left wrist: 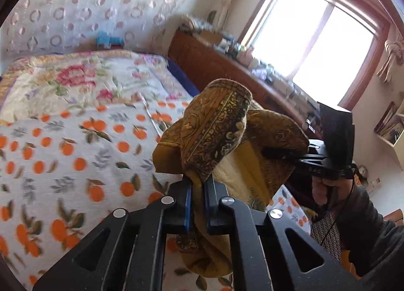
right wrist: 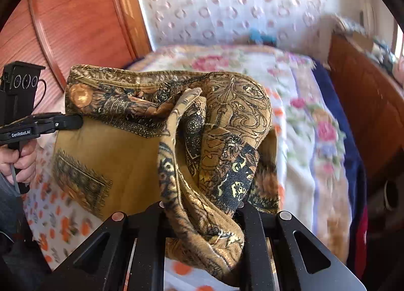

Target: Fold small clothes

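Note:
A mustard-yellow garment with a dark ornate print (left wrist: 222,126) (right wrist: 141,144) hangs in the air above the bed, held by both grippers. My left gripper (left wrist: 198,182) is shut on one bunched edge of it; it also shows in the right wrist view (right wrist: 73,121), pinching the cloth's left side. My right gripper (right wrist: 202,205) is shut on the other bunched edge, with the cloth hiding its fingertips; it also shows in the left wrist view (left wrist: 280,153). The cloth sags in folds between the two grips.
Below lies the bed with an orange-fruit print blanket (left wrist: 63,154) and a floral quilt (left wrist: 83,76). A wooden headboard (right wrist: 75,18) stands at the left. A cluttered wooden sideboard (left wrist: 214,63) stands under the window (left wrist: 313,38). A bookshelf (left wrist: 391,124) is at the far right.

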Available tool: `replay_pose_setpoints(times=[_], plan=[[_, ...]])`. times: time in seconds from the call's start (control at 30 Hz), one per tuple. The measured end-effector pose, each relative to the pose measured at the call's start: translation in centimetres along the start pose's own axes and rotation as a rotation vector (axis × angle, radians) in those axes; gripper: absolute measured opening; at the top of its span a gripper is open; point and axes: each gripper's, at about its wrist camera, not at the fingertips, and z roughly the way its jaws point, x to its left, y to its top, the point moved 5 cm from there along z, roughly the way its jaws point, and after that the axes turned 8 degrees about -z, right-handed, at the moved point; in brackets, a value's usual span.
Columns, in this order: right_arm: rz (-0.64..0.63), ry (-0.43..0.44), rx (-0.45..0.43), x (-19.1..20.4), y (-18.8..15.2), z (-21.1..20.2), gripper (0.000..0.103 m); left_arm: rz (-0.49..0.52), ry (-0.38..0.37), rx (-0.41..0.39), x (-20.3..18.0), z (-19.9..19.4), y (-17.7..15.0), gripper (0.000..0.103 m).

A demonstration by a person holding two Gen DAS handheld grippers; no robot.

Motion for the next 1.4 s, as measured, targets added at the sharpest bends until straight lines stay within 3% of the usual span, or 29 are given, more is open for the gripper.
replay_pose_setpoints(times=[0.2,0.4,0.53,0.77,1.0,1.1,1.17,1.23,1.3,1.4], plan=[[-0.154,0.074,-0.081,6.1,7.1,0.6,0.014,-0.053,0.065,-0.171,3.9,-10.1,0.3,0.009],[-0.314,0.191,-0.141,14.4,15.7,4.8,0.014,-0.175,0.195,-0.313,11.3,-19.4,-0.9,0.008],[-0.417,0.243,-0.144,19.7,20.5,8.9,0.014,-0.245,0.258,-0.373,15.4,-23.2,-2.7,0.008],[-0.629,0.266,-0.053,27.2,27.0,17.9,0.014,-0.36,0.298,-0.386,21.0,-24.7,-5.9,0.008],[-0.71,0.293,0.03,31.5,31.1,24.1,0.016,-0.437,0.306,-0.365,23.5,-24.0,-8.8,0.008],[-0.73,0.271,0.059,33.3,31.8,26.3,0.031,-0.456,0.332,-0.35,24.9,-23.5,-9.7,0.008],[-0.711,0.226,0.05,33.0,32.2,26.8,0.05,-0.469,0.339,-0.347,25.4,-23.6,-10.3,0.009],[-0.668,0.226,0.022,32.4,33.3,27.0,0.056,-0.477,0.344,-0.347,25.8,-23.7,-10.7,0.009],[-0.614,0.217,-0.019,32.4,34.1,26.1,0.058,-0.485,0.345,-0.344,26.1,-23.6,-10.9,0.009],[-0.535,0.12,-0.15,29.9,35.8,24.1,0.059,-0.488,0.36,-0.345,25.8,-23.6,-11.2,0.009]])
